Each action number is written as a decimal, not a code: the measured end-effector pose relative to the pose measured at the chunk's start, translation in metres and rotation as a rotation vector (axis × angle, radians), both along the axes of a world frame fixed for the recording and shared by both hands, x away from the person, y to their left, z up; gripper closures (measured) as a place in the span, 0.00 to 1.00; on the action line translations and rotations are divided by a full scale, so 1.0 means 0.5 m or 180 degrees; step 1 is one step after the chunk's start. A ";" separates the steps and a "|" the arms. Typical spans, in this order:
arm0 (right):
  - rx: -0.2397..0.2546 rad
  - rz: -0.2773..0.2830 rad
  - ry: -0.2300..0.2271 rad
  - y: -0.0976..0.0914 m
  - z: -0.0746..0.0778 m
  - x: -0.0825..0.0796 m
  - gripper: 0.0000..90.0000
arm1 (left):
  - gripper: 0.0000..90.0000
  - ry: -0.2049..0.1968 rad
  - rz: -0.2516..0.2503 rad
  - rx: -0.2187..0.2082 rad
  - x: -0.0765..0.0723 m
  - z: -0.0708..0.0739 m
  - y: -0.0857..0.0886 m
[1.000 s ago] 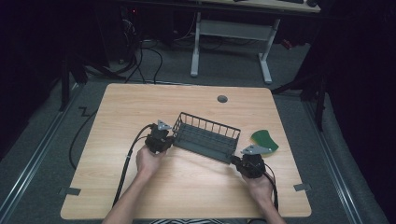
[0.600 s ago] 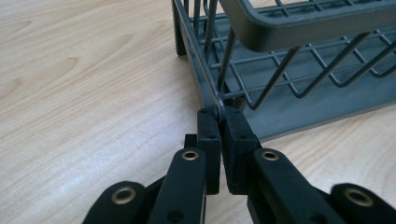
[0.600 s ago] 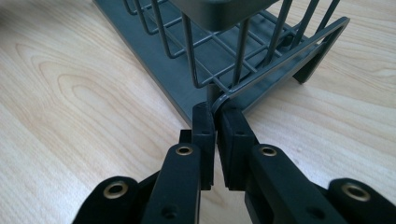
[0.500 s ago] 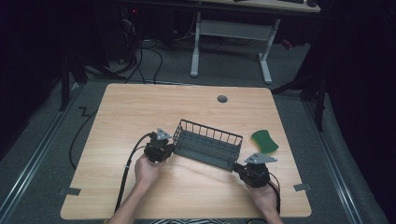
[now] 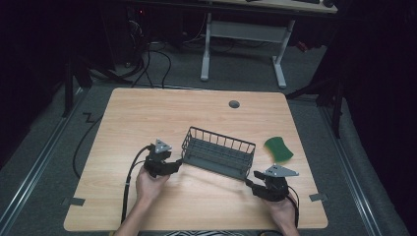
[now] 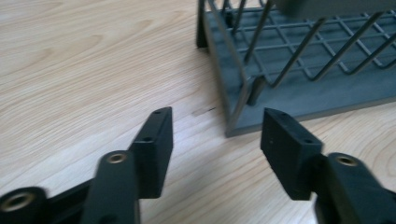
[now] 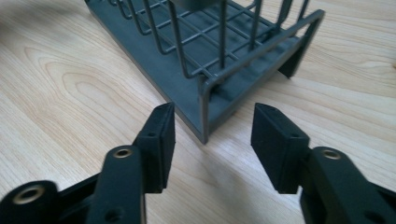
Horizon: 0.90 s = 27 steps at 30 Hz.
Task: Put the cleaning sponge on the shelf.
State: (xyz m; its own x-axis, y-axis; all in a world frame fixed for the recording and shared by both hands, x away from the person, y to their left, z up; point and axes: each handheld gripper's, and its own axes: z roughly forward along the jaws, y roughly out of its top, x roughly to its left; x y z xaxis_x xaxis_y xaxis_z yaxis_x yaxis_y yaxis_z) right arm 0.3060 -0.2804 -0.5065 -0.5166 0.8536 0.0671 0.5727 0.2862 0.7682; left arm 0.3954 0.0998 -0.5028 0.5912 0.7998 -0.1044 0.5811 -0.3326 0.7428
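Sitting with both claws freshly opened and empty, left gripper (image 5: 173, 165) off the wire rack's (image 5: 219, 152) left end, right gripper (image 5: 252, 185) at its near-right corner, long axis running between them, sponge (image 5: 278, 149) beyond.

Table (image 5: 147, 118) – light wood-grain top, rounded corners, standing on grey carpet floor (image 5: 354, 162). Small round grey cable hole (image 5: 234, 104) near far edge, right of centre. Dark grey wire basket (image 5: 219, 152) sits flat on tabletop near middle, long side slightly angled to table edges – solid base, open wire walls, empty inside. Green sponge (image 5: 278, 149) lies flat just right of basket, apart from it, near right edge. Rest of tabletop bare wood.
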 end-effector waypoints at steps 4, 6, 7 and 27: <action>-0.0013 -0.0045 -0.0069 -0.016 0.001 -0.009 0.53 | 0.43 -0.0060 0.0144 0.0090 -0.017 -0.015 0.033; -0.0026 -0.0045 -0.0107 -0.022 0.001 -0.011 0.53 | 0.43 -0.0051 0.0182 0.0097 -0.021 -0.018 0.040; -0.0033 -0.0054 -0.0137 -0.026 0.003 -0.014 0.52 | 0.43 -0.0055 0.0225 0.0117 -0.024 -0.021 0.047; -0.0066 -0.0587 -0.0342 -0.128 0.053 0.065 0.40 | 0.41 -0.0150 0.0737 0.0234 -0.049 -0.066 0.133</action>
